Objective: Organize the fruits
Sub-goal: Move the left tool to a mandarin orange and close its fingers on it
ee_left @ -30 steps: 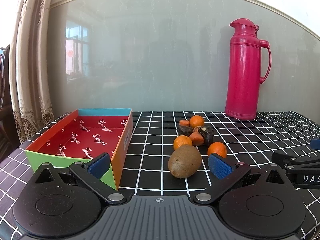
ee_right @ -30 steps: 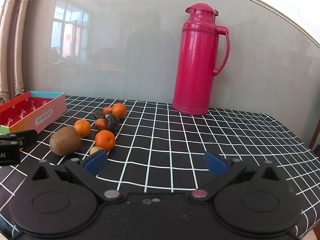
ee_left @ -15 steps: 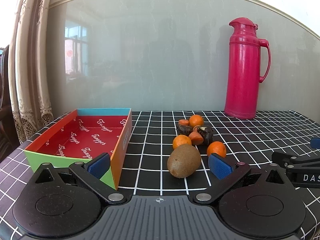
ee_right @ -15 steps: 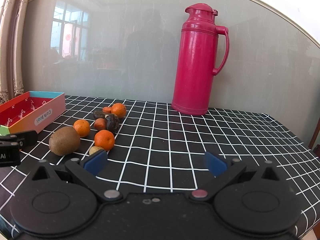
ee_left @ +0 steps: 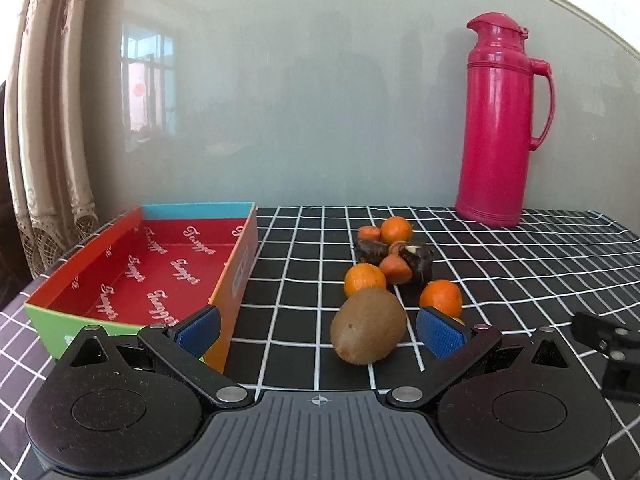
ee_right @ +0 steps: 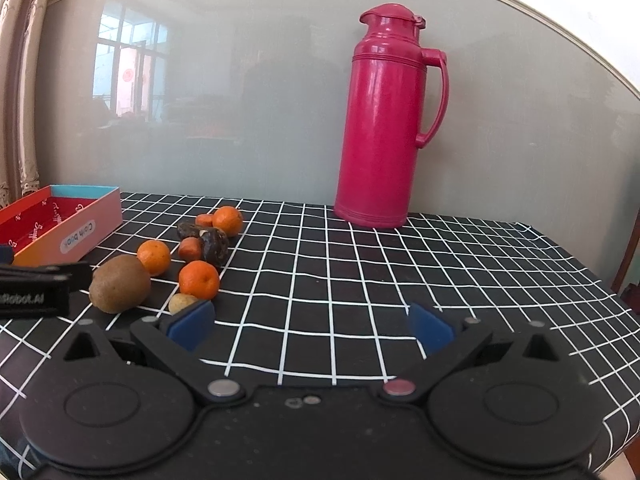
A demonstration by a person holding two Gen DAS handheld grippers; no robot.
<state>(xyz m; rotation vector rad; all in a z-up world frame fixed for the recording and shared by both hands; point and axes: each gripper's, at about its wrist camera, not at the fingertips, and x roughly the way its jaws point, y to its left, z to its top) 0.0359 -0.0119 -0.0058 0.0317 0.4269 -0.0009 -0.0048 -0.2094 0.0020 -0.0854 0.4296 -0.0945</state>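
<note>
The kiwi [ee_left: 369, 326] lies on the checked tablecloth [ee_left: 520, 264] between the spread, empty fingers of the left gripper [ee_left: 320, 330], nearest of a loose fruit pile beside the empty red box [ee_left: 168, 272]. Being rounded, it could roll or squirt out under an off-centre squeeze and knock the orange [ee_left: 365, 279] behind it. The right gripper [ee_right: 311, 326] also gapes wide, holding nothing; the box floor repeats a script word I cannot read surely.

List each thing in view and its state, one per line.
Left gripper: open, holding nothing.
Right gripper: open, holding nothing.
Box: open, nothing inside.
Kiwi: loose on the tablecloth, between the left gripper's fingers.
Oranges: loose, outside the box.
Flask: upright, lid shut.
</note>
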